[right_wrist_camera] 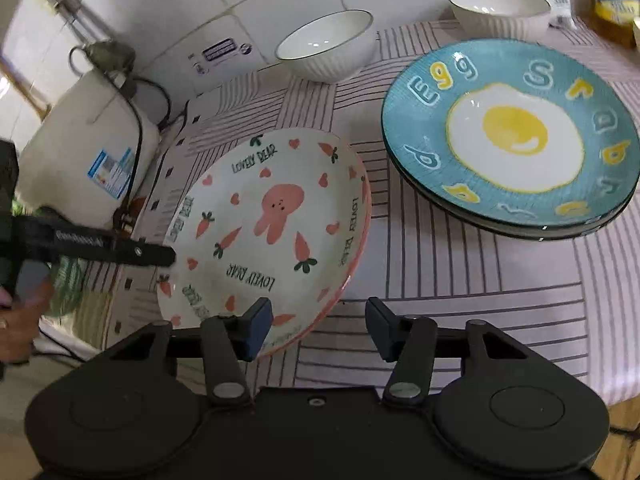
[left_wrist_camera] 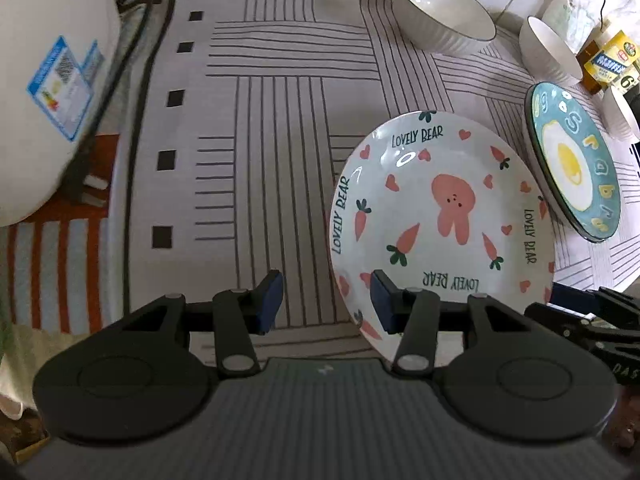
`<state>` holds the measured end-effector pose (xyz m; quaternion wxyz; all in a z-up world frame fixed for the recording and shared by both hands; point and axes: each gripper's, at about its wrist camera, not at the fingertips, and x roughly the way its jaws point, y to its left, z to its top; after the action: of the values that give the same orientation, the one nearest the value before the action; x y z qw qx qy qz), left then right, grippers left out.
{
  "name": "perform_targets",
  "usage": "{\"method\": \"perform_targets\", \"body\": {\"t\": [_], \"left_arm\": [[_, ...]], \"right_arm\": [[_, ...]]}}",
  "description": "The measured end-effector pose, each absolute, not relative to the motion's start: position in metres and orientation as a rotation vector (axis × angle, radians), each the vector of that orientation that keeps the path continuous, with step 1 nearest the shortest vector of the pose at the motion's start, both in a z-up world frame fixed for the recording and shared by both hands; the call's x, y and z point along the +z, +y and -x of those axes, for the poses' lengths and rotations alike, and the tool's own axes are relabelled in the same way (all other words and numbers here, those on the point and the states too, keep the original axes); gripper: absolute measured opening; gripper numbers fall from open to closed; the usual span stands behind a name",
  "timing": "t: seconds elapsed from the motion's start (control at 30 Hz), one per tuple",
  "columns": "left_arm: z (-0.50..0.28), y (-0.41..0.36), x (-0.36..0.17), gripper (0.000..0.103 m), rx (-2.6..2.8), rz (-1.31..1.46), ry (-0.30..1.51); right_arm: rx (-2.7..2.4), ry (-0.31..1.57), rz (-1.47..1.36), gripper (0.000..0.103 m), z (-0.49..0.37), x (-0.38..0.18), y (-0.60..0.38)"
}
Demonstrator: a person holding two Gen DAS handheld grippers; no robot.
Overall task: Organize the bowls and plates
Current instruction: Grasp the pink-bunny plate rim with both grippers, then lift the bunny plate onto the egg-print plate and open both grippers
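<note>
We see the rabbit plate [right_wrist_camera: 266,228] on the tabletop [right_wrist_camera: 440,320], at eleven o'clock from our right gripper [right_wrist_camera: 319,330] and one o'clock from our left gripper [left_wrist_camera: 326,304]; both gape wide, empty, equally near.

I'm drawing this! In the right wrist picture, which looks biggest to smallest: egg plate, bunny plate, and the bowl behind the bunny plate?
1. Egg plate
2. Bunny plate, close to it; nearer the camera, so unsure
3. Bowl, clearly smallest, but farthest away
</note>
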<state>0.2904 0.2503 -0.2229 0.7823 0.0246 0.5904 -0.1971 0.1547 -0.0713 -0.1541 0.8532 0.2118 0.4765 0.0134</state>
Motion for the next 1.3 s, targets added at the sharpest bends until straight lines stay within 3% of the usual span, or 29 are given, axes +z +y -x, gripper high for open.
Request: {"method": "perform_targets", "body": {"t": [0.23, 0.37, 0.47, 0.5, 0.6, 0.93, 1.3], "left_arm": [[-0.301, 0.242, -0.24, 0.046, -0.467, -0.057, 1.274], [-0.302, 0.238, -0.24, 0.044, -0.499, -0.087, 1.255], [-0.302, 0.238, -0.24, 0.033, -0.533, -0.076, 1.241], [-0.303, 0.238, -0.241, 0.025, -0.545, -0.055, 1.246], [-0.304, 0.235, -0.24, 0.025, -0.534, -0.039, 1.255], [-0.294, 0.234, -0.222, 0.027, -0.522, -0.119, 1.216], [-0.286, 0.218, -0.155, 0.027, -0.552, -0.135, 1.136]], "right_arm": [[-0.004, 0.989, -0.494, 0.032, -0.166, -0.165, -0.067], [-0.025, 0.997, -0.537, 0.031, -0.172, -0.17, -0.07], [-0.024, 1.006, -0.601, 0.031, -0.175, -0.172, -0.079], [-0.025, 1.007, -0.622, 0.031, -0.175, -0.173, -0.082], [-0.038, 1.032, -0.626, 0.019, -0.177, -0.173, -0.086], [0.098, 0.972, -0.457, 0.021, -0.171, -0.153, -0.072], [0.118, 0.899, -0.434, 0.022, -0.159, -0.111, -0.059]]}}
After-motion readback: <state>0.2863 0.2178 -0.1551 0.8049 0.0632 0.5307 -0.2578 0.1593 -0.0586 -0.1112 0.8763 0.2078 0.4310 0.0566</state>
